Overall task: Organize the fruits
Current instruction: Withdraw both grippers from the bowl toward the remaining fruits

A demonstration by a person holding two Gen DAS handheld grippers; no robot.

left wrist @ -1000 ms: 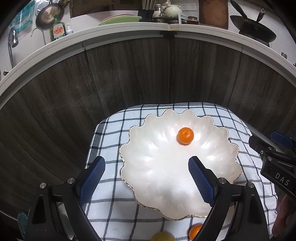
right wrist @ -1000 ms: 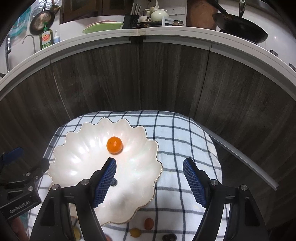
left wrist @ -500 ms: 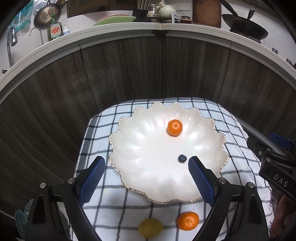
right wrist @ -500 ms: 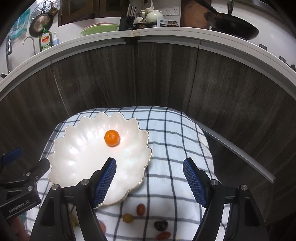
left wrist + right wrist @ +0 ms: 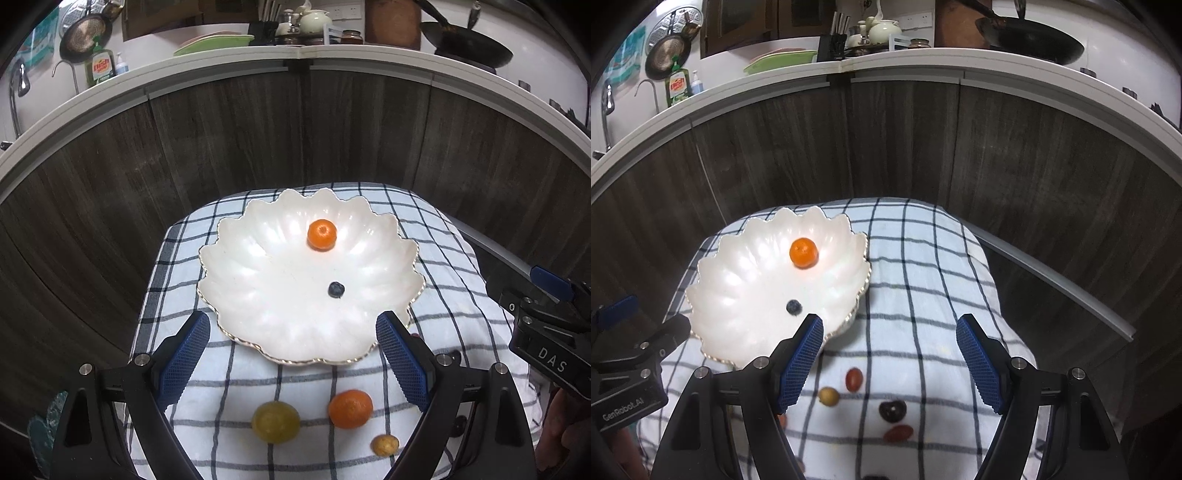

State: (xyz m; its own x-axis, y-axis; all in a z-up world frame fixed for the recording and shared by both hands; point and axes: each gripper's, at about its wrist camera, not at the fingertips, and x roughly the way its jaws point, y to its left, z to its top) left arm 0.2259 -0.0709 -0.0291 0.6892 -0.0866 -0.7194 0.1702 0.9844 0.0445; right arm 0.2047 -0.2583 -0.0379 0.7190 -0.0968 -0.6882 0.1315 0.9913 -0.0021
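A white scalloped plate lies on a checked cloth. It holds a small orange and a blueberry. In front of the plate on the cloth lie a yellow-green fruit, an orange and a small yellow fruit. The right wrist view shows a red cherry tomato, a small yellow fruit, a dark fruit and a red fruit. My left gripper is open and empty above the plate's near edge. My right gripper is open and empty above the cloth.
A dark wood cabinet front rises behind the cloth, topped by a white counter edge with dishes, a pan and a soap bottle. A grey rail runs to the right of the cloth.
Both grippers have pulled back toward me and up. The blueberry and the loose fruits in front of the plate have come into view. Both grippers stay open.
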